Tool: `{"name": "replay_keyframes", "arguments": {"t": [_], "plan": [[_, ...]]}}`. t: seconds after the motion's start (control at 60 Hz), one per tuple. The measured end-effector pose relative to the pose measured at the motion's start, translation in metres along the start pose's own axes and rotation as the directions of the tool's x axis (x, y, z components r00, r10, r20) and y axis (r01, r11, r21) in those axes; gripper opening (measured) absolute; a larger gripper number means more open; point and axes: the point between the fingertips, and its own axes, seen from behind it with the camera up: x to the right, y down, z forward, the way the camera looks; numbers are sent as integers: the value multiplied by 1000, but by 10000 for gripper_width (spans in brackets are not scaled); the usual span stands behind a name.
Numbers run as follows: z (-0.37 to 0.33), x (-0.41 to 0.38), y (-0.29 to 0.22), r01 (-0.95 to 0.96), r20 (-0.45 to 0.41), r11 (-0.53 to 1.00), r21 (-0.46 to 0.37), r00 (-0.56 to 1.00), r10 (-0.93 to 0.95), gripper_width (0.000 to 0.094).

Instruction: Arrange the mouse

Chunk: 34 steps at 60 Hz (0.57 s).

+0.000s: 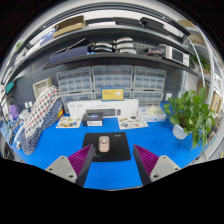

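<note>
Mouse (104,146) on black mat (106,147), just ahead of gripper (114,160), jaws spread apart

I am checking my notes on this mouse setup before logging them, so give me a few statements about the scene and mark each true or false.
1. The mouse lies on a black mouse pad. True.
2. The gripper is shut on the mouse. False: its fingers are open, and the mouse lies just ahead of them, untouched.
3. The table is covered in blue. True.
4. A green plant stands to the left of the mouse pad. False: it stands to the right of it.
5. The mouse is black. False: it is light, pinkish beige.
</note>
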Motion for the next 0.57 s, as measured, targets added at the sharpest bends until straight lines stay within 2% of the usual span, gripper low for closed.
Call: {"name": "replay_keyframes", "arguments": {"t": [0.267,0.567], "plan": [[-66,19,19,29,31,999,37,999,-30,790],[-94,29,27,9,32,999,39,999,-11,790]]}}
